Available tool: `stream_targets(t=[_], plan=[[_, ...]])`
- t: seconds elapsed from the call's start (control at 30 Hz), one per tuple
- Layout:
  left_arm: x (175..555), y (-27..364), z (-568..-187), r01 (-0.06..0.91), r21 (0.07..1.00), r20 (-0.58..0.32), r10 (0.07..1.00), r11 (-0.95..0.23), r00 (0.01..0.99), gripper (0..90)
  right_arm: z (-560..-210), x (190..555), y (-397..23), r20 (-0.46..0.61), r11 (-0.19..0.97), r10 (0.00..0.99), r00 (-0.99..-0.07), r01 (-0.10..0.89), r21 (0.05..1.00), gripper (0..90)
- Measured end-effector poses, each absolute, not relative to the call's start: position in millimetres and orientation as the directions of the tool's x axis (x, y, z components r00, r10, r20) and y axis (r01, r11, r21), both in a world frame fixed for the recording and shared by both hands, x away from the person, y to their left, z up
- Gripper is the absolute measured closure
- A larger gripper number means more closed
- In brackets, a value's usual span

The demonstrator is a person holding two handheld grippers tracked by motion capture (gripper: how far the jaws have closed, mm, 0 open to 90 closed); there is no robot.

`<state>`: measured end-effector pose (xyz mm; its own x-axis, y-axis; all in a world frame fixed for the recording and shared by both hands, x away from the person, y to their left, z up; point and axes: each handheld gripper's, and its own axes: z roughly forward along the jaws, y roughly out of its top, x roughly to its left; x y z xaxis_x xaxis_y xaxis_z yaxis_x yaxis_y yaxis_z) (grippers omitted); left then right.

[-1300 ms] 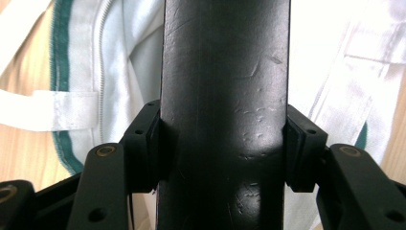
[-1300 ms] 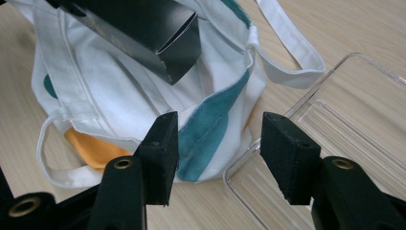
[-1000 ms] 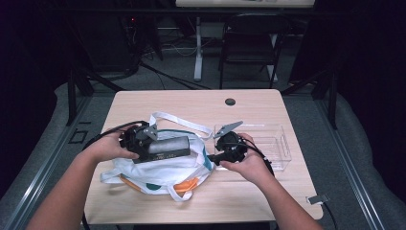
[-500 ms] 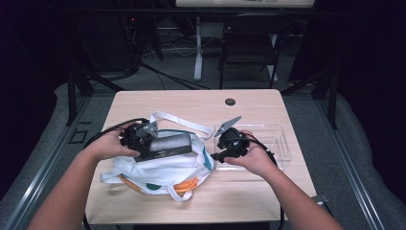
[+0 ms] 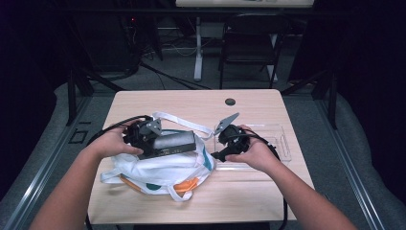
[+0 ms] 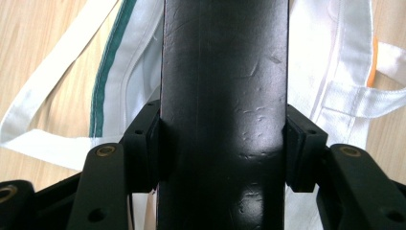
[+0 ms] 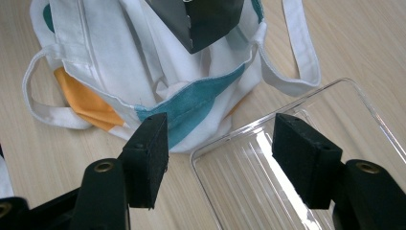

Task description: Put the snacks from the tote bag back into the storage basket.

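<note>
I am holding the left gripper (image 5: 143, 139) over the left part of the white tote bag (image 5: 163, 167), and its jaws are clamping the two long sides of a dark flat box (image 5: 173, 142), which is what the left gripper view shows up close: both pads (image 6: 146, 143) are pressing against the black box (image 6: 225, 115) with the bag's cloth and its green stripe lying underneath. The box is lying level across the top of the bag, its far end pointing toward the bag's mouth on the right, so I am judging that the step in hand is feeding the box into the bag, and that it is not yet inside. Moving across, the bag itself is resting on the wooden table (image 5: 268, 103), with an orange patch showing at its near edge and a teal band at the opening. Further right, I am keeping the right gripper (image 5: 229, 143) just beside that opening; its jaws have just been opening, and in the right gripper view they are standing wide with nothing between them, looking down at the teal rim of the bag (image 7: 191, 115) and the corner of the clear plastic tray (image 7: 297, 158) beside it. As I am reading it, the next move calls for the right gripper to pinch the teal rim and lift it, so the left can slide the box in without snagging on the cloth.
</note>
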<state>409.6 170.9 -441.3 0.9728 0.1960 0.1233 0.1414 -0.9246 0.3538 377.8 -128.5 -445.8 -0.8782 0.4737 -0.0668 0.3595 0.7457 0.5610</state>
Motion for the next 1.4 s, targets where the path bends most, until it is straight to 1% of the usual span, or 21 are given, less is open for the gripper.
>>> stream_targets(t=[0.43, 0.6, 0.73, 1.0, 1.4], plan=[[409, 155, -435, 0.106, 0.347, 0.127, 0.159, -0.932, 0.979, 43.0, -434, 378, -129, -0.109, 0.797, 0.421, -0.901, 0.309, 0.519, 36.6], [411, 146, -432, 0.087, 0.347, 0.133, 0.141, -0.934, 0.981, 43.0, -430, 381, -134, -0.112, 0.791, 0.421, -0.900, 0.303, 0.532, 36.5], [411, 141, -430, 0.079, 0.352, 0.132, 0.133, -0.933, 0.982, 43.0, -426, 385, -140, -0.123, 0.801, 0.413, -0.902, 0.295, 0.522, 36.5], [413, 131, -428, 0.065, 0.351, 0.135, 0.119, -0.934, 0.984, 43.0, -422, 391, -148, -0.112, 0.799, 0.410, -0.905, 0.298, 0.522, 36.3], [415, 118, -423, 0.047, 0.357, 0.139, 0.103, -0.933, 0.985, 43.0, -412, 396, -150, -0.124, 0.811, 0.386, -0.914, 0.272, 0.518, 35.2]])
